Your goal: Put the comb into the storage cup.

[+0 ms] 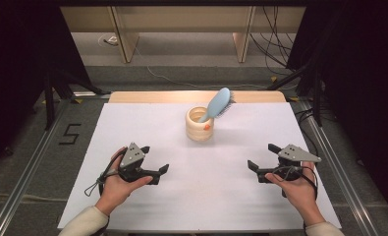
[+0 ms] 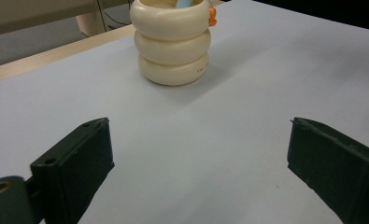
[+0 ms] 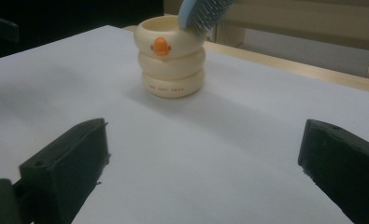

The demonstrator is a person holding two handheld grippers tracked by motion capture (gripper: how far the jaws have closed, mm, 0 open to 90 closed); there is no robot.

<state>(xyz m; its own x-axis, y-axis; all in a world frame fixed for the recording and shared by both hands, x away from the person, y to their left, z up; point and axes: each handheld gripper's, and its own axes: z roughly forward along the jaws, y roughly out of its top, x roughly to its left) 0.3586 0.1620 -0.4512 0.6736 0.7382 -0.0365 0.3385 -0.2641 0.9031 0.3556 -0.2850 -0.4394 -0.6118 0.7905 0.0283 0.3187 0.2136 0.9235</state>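
Hairbrush (image 1: 219, 104) and cup (image 1: 200, 125) were the nearest things to both grippers, yet nothing was held: the jaws of the left gripper (image 1: 155, 160) were spread wide over bare white table (image 1: 132, 123), and the jaws of the right gripper (image 1: 263, 157) were spread equally wide, each empty and well apart from the cup. Farther out, the cream ribbed cup stood upright toward the far middle of the table, and the blue brush was propped in it handle-down, its bristled head leaning out over the rim to the right. A spill was judged the main risk: the brush looked top-heavy and off-centre, so a sideways pull on its head could tip the light cup over. A pinch on the bristles rather than the smooth back could be expected to slip. The cup could also be nudged away if approached by one jaw alone.
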